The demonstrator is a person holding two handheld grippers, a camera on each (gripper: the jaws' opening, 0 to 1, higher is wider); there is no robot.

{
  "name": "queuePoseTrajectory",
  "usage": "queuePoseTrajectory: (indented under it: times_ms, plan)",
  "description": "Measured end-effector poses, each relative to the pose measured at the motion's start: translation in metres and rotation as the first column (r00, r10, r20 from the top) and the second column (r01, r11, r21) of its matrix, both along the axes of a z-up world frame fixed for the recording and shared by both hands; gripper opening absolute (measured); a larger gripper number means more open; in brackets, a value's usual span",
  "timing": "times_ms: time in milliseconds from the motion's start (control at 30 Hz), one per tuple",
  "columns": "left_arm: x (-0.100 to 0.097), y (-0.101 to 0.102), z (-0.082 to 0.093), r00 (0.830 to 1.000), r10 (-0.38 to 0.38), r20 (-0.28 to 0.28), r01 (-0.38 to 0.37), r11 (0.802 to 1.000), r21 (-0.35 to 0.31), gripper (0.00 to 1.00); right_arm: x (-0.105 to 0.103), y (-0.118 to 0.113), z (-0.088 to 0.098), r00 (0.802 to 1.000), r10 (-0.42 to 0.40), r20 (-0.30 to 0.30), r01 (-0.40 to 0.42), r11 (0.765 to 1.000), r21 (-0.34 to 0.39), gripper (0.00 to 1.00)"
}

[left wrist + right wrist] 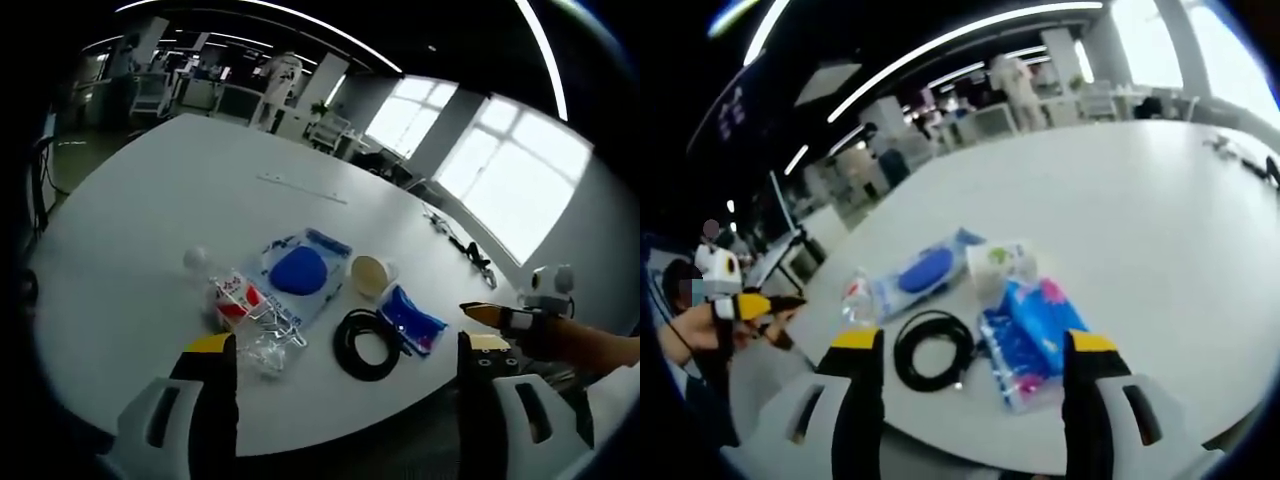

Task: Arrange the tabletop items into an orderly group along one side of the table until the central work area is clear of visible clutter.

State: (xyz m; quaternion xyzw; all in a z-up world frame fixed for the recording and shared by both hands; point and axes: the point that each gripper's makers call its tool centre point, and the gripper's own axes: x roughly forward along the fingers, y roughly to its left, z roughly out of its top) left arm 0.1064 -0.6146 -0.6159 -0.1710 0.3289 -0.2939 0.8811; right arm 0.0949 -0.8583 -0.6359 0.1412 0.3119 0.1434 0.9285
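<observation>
Both hand-held grippers hovered wide, empty: left hand-held gripper, right hand-held gripper. Clutter lay near bench edge: bottle, blue pouch, cable coil, cup, tissue pack. Recommended: grip rigid items first, keep row tight.

Daylight from the windows and ceiling light strips brightens the white table; fisheye bending at edges; right gripper view blurred.
</observation>
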Motion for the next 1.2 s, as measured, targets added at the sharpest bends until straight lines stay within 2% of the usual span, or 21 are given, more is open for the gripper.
queuePoseTrajectory:
  times_ms: [1200]
  plan:
    - [-0.0032,-0.0041,-0.004,1.0,-0.016,-0.017,0.016,1.0,-0.008,0.92,0.0,-0.0042,-0.0011,1.0,-0.027,-0.002,0.027,1.0,0.014,0.7]
